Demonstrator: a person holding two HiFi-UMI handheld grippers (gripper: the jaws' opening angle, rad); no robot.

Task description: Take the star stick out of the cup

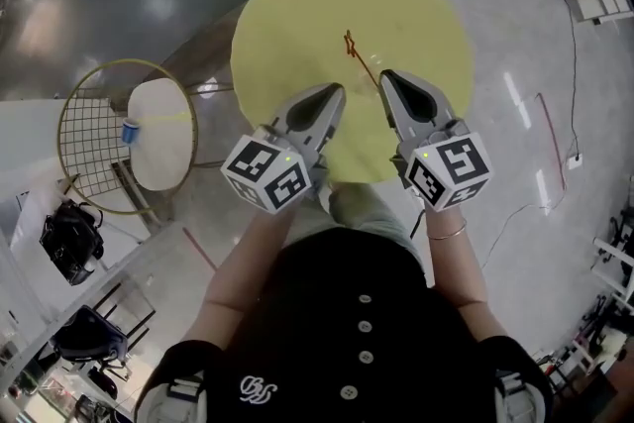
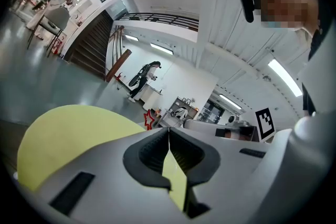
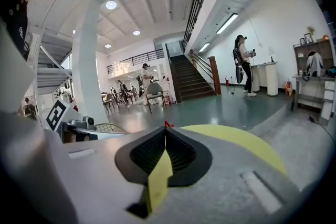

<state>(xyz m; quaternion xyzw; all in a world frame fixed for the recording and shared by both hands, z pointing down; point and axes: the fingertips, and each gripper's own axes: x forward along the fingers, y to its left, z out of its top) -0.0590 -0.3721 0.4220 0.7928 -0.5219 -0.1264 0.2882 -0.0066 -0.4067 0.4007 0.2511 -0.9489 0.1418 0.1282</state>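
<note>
A round yellow table (image 1: 297, 25) fills the middle of the head view. On it is the star stick (image 1: 350, 43), a red star on a thin stick that slants down to the right. I cannot make out a cup around it. My left gripper (image 1: 335, 94) is shut and empty over the table's near edge, just left of the stick. My right gripper (image 1: 388, 77) is also shut and empty, with its tips close to the stick's lower end. In the left gripper view the red star (image 2: 148, 119) shows beyond the closed tips (image 2: 169, 131). In the right gripper view its point (image 3: 167, 124) peeks just over the closed tips (image 3: 165, 132).
A wire-frame chair (image 1: 89, 144) with a white seat holding a small blue object (image 1: 130, 131) stands left of the table. A black bag (image 1: 67, 241) lies lower left. Cables (image 1: 573, 64) run across the floor on the right. A person (image 3: 242, 64) stands near the stairs (image 3: 190, 78).
</note>
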